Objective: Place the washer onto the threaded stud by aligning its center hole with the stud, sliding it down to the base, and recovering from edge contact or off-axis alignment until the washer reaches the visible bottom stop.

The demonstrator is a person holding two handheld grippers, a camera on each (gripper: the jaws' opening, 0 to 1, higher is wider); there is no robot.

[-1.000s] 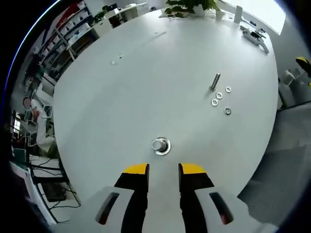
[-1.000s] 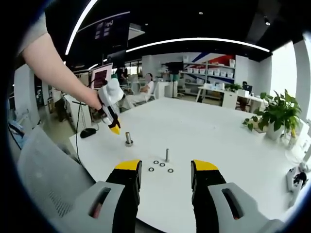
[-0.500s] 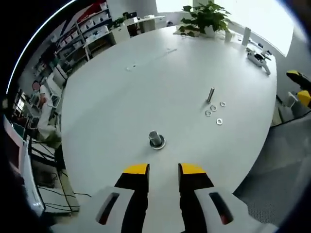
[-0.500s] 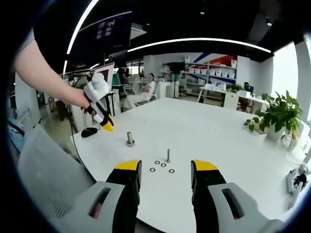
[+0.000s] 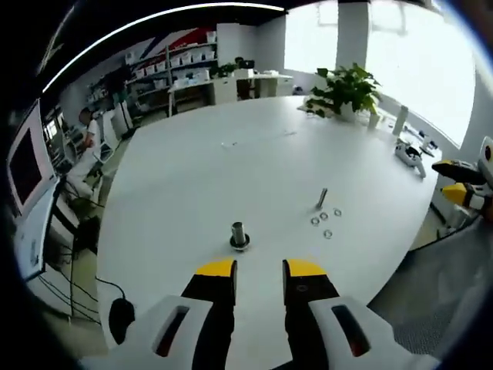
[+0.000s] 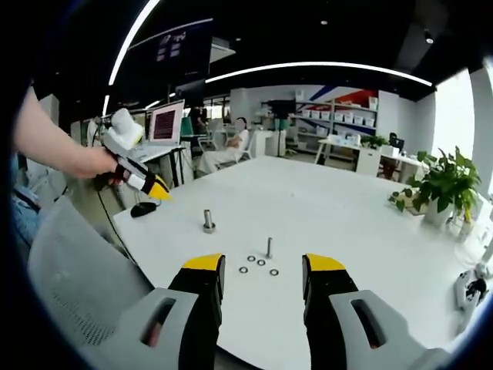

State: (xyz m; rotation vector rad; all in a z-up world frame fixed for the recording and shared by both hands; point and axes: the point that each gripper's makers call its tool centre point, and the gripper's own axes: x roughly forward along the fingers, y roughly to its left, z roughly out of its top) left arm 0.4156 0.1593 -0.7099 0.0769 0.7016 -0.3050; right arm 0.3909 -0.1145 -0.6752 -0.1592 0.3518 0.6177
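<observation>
The left tool [image 5: 258, 268] has drawn back from the wide stud [image 5: 239, 233]: 1 second ago it hung close over it, and now it sits off the near edge of the bench [image 5: 192, 177], its jaws slightly apart and holding nothing. In the right gripper view the left tool [image 6: 158, 189] is seen out past the left edge of the bench, well apart from that stud [image 6: 208, 221]. The right tool [image 6: 262, 274] hovers off the near edge with its jaws wide apart and empty, much as it was 1 second ago. I judge this a retreat, or a pause before the pick: no washer is gripped, so the placing has not begun. The wide stud stands upright on a round base near the near-left part of the bench, its long axis vertical. A thinner stud [image 5: 321, 198] stands upright nearer the middle of the near edge, also vertical; which one the task means I cannot tell. 3 loose washers [image 5: 324, 224] lie flat on the bench just beside the thin stud, toward the near edge, holes facing up; in the right gripper view the washers [image 6: 258, 264] sit between the thin stud [image 6: 269, 247] and the right tool.
</observation>
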